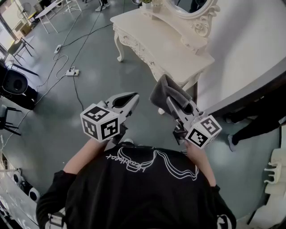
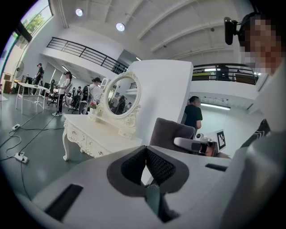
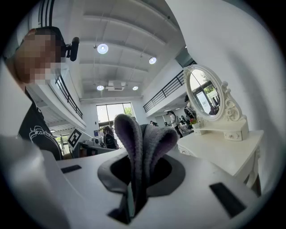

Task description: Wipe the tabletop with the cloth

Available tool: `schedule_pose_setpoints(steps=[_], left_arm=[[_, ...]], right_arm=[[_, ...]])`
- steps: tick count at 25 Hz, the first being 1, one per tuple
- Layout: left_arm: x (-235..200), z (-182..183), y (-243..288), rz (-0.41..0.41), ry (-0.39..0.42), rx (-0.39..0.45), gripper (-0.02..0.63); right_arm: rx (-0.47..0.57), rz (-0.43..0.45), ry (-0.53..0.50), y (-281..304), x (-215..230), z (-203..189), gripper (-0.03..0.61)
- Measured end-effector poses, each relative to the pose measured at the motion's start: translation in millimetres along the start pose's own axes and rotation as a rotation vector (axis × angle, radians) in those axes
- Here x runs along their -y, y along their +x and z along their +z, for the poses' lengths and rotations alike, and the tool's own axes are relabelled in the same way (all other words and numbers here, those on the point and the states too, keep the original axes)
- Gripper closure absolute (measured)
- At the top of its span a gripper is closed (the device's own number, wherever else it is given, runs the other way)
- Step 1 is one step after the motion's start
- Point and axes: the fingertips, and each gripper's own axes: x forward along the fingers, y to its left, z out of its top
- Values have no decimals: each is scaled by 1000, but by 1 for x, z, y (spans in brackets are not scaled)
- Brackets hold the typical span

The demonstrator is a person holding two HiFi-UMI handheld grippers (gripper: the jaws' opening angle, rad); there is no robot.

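Note:
A grey cloth [image 1: 164, 94] hangs folded from my right gripper [image 1: 175, 106], which is shut on it; in the right gripper view the cloth [image 3: 140, 147] stands up between the jaws. My left gripper [image 1: 129, 99] is shut with nothing in it, its pads pressed together [image 2: 145, 166]. Both are held above the floor, short of the cream dressing table [image 1: 158, 42]. Its top [image 3: 223, 150] lies to the right in the right gripper view and to the left [image 2: 96, 132] in the left one.
An oval mirror [image 1: 190, 11] stands at the back of the table against a white wall [image 1: 250, 44]. Cables and a power strip [image 1: 71, 71] lie on the grey floor to the left. People and desks [image 2: 27, 87] are far behind. A person's legs [image 1: 250, 127] show at the right.

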Motion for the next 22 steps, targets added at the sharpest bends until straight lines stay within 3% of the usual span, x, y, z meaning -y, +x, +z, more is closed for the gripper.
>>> schedule_pose_setpoints(steps=[12, 22], left_arm=[[-20, -4, -15, 42, -14, 28, 609], [-103, 5, 3, 70, -72, 40, 609]], right_arm=[[-18, 19, 0, 24, -3, -10, 526], [-68, 27, 14, 99, 35, -19, 528]])
